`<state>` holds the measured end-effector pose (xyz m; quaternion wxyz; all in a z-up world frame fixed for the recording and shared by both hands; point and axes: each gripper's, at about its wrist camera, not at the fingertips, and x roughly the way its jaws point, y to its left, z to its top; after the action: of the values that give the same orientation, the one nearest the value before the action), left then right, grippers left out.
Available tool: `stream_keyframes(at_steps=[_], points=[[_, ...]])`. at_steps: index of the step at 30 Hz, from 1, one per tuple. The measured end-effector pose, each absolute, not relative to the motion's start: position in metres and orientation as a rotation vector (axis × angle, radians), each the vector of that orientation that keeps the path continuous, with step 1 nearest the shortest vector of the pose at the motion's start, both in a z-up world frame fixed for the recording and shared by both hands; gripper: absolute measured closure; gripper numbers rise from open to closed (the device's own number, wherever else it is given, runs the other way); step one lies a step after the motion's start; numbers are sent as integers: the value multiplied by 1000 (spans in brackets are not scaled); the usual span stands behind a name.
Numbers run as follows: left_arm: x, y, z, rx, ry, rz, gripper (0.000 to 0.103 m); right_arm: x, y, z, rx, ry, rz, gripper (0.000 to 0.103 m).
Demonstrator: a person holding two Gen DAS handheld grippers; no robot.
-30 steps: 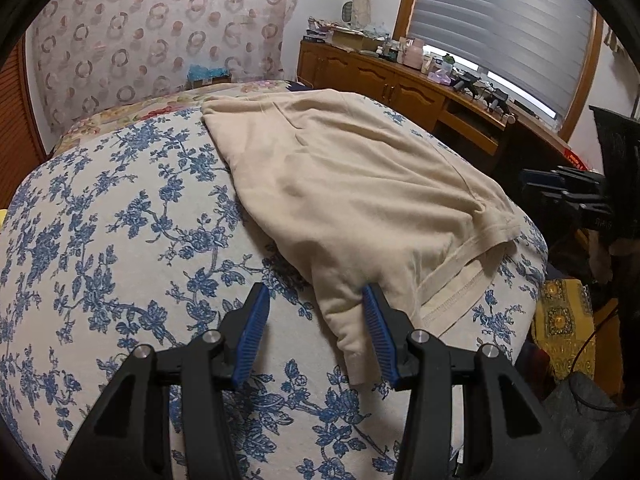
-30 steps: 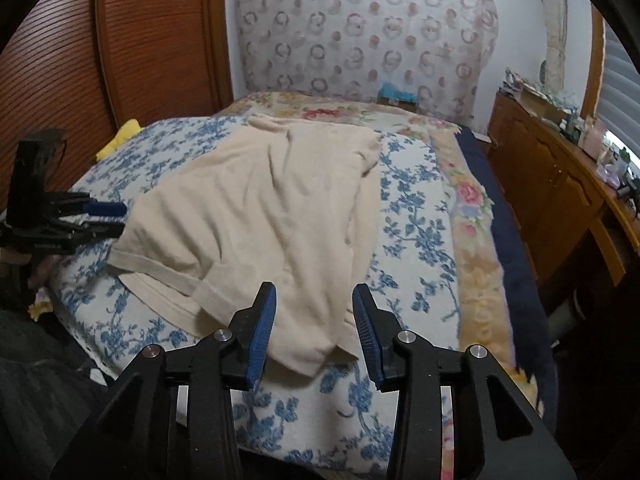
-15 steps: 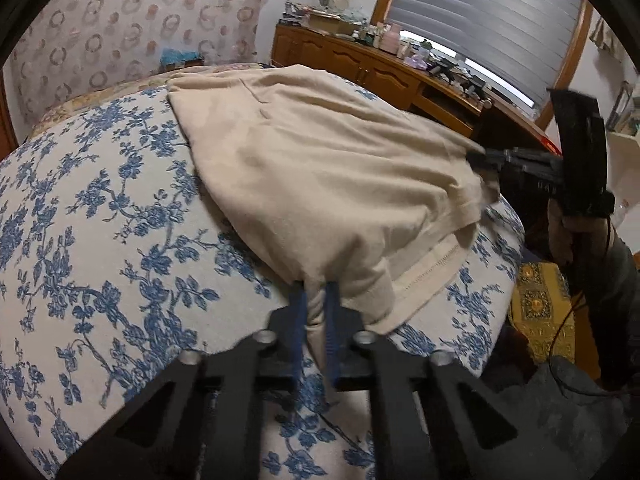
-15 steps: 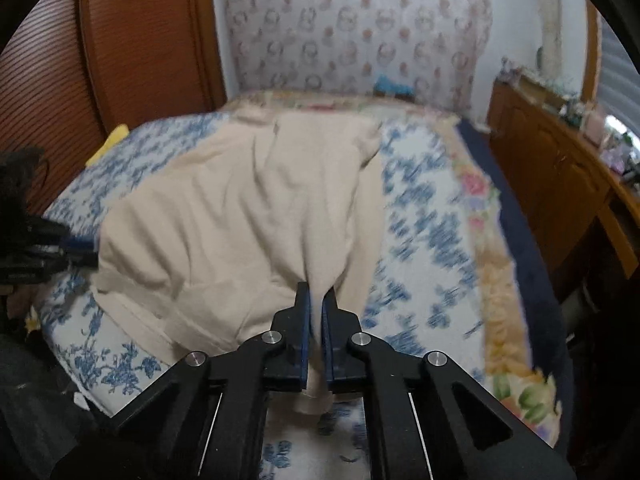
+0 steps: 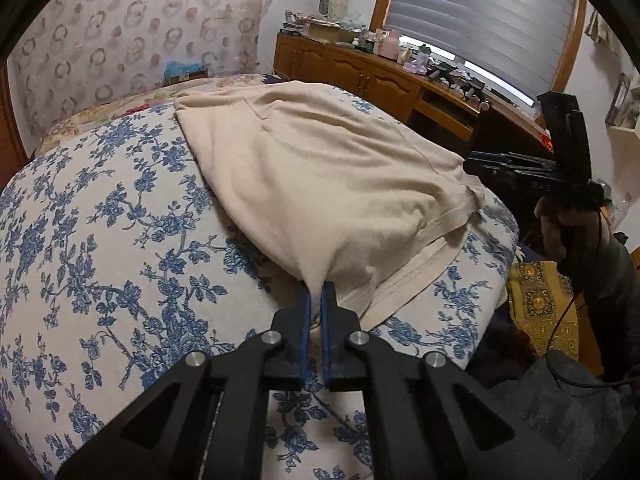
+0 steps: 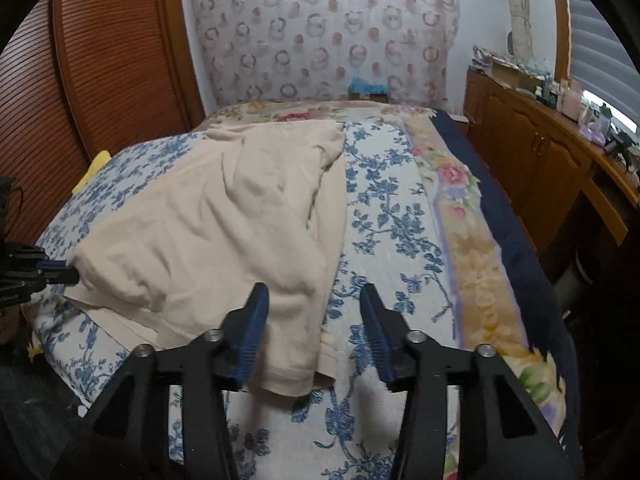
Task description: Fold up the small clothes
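Observation:
A beige shirt (image 5: 320,168) lies spread on the bed, with its hem toward me. My left gripper (image 5: 316,294) is shut on a pinch of the shirt's near corner, and the cloth rises into a peak at the blue pads. In the right wrist view the shirt (image 6: 224,220) lies rumpled. My right gripper (image 6: 314,304) has its jaws opening, and a fold of the shirt's edge lies loose on the bed between the fingers, untouched by the pads. The left wrist view shows the right gripper (image 5: 474,162) at the shirt's far corner. The left gripper (image 6: 60,274) shows at the left of the right wrist view.
The bed cover (image 5: 100,240) is white with blue flowers. A wooden dresser (image 6: 540,152) with clutter runs along the right side, and a louvered wooden door (image 6: 80,80) stands on the left. A person's hand (image 5: 560,220) holds the right gripper. A yellow mat (image 5: 536,296) lies on the floor.
My left gripper closed on the shirt's near corner and has kept hold of it. My right gripper closed on the shirt's edge, then opened, and the cloth dropped back on the bed.

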<state>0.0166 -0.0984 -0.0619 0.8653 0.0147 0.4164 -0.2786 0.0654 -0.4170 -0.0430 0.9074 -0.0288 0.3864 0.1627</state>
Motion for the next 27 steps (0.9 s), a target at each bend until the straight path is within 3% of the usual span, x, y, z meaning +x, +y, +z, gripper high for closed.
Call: stream_keyframes(at_steps=[16,18,20,23,27], points=[[21,-98,-78,22,922,-560,101,65,-405,-74,-68,923,393,45],[21,-98,-80,17,924,-561,101,62,-399,-74,-89,922,410,61],[21,-97,-80,11,927,-563,101,60,-394,-74,-112,919,422,69],[21,-96,-80,4,926,-571,101,60,-394,-73,-109,912,435,95],[14,-98,-68,4,881,-636,103,58,-396,-70,-78,891,457,99]])
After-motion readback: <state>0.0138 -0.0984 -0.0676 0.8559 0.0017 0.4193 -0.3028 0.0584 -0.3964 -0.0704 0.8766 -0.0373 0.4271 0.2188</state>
